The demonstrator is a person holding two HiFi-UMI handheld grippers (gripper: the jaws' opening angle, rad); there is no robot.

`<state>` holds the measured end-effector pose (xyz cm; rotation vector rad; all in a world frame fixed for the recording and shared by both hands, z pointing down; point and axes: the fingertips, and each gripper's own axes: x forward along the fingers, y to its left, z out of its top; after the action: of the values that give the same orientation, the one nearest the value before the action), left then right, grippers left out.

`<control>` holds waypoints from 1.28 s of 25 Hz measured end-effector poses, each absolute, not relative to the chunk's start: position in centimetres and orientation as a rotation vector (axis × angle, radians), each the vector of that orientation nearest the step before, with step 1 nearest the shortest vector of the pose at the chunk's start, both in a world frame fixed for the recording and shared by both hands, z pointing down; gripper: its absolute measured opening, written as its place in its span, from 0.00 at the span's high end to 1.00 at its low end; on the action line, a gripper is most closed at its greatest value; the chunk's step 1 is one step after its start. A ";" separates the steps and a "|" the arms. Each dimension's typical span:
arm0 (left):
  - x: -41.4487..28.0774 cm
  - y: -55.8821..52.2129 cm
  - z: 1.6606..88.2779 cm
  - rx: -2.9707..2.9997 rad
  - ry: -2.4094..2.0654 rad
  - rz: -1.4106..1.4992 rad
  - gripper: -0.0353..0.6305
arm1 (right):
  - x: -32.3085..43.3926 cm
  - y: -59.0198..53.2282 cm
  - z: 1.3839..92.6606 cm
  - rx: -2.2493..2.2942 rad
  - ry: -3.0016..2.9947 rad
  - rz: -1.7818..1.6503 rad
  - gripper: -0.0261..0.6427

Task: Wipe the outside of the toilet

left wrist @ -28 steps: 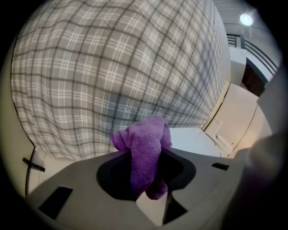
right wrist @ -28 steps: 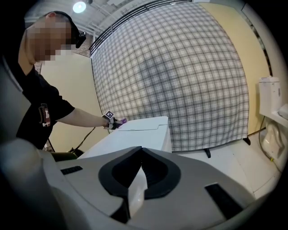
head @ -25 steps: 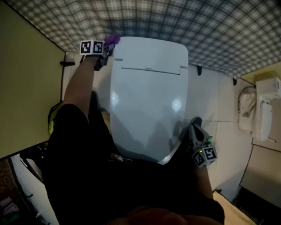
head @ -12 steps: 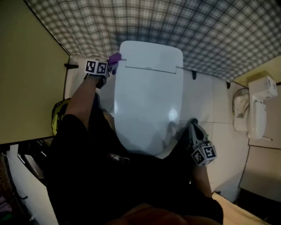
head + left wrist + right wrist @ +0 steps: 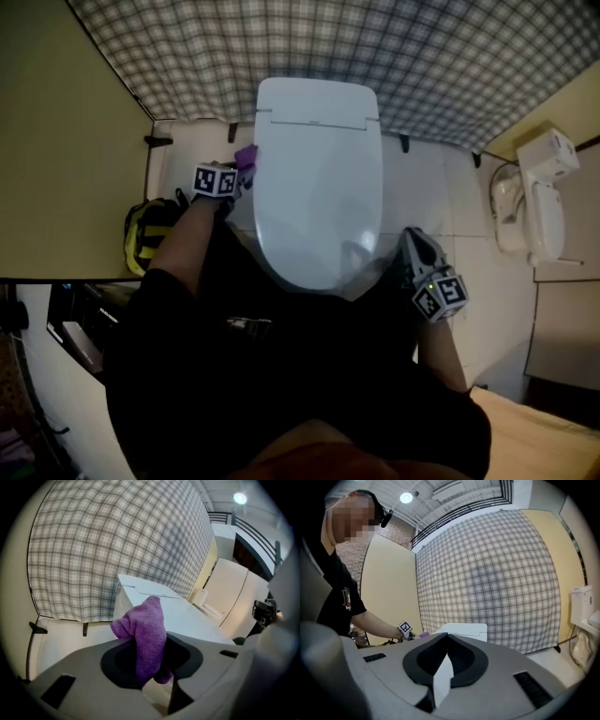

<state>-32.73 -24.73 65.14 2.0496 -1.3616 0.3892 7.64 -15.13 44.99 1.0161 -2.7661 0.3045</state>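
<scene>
Here, nearest to me, my right gripper [image 5: 412,240] hangs just beside the front right edge of the toilet [image 5: 319,197]. Its jaws are closed on each other with nothing between them, and whether they touch the bowl cannot be told. The toilet stands with its lid down, white and smooth, narrow end toward me. Farther along, on its left side, my left gripper [image 5: 234,173] has its jaws clamped on a purple cloth [image 5: 146,630]. The cloth rises out of the jaws in a folded bunch and lies at the left flank of the toilet, just below the lid's rear edge. In the head view the cloth meets that flank. Left of this arm, a yellow-and-black object [image 5: 148,234] sits on the pale floor [image 5: 441,187] against a yellow panel [image 5: 56,141]. Well apart on the right, a white fixture [image 5: 536,202] stands by the far wall. Behind the toilet, a checked backdrop [image 5: 375,47] in grey and white spans the whole rear.
</scene>
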 end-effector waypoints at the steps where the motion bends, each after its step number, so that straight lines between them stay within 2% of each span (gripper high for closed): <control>1: -32.1 -23.2 65.3 2.052 -1.362 0.401 0.78 | 7.5 -14.5 44.4 1.008 -2.778 0.282 0.96; 7: -28.0 -13.9 66.0 2.101 -1.276 0.538 0.78 | 6.2 -10.0 42.0 0.957 -2.856 0.197 0.96; 12: -25.0 -8.5 66.9 2.197 -1.168 0.889 0.77 | 5.6 -6.4 39.7 0.904 -2.916 0.102 0.96; 17: -20.7 -3.0 66.6 2.316 -1.063 1.045 0.77 | 6.2 -2.8 37.6 0.898 -2.967 0.019 0.96; 21: -16.6 1.5 66.8 2.475 -0.818 1.400 0.77 | 6.8 -0.8 36.3 0.902 -2.995 -0.027 0.96; 25: -13.3 4.4 67.4 2.537 -0.604 1.710 0.76 | 6.5 0.8 34.7 0.882 -3.019 -0.101 0.96; 32: -4.6 5.3 67.5 2.726 -0.436 1.958 0.76 | 8.8 1.5 34.2 0.959 -3.007 -0.119 0.96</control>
<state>-4.63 5.34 67.53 2.7259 -0.4361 1.9580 8.84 1.47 34.21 0.9589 -3.0072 -0.1195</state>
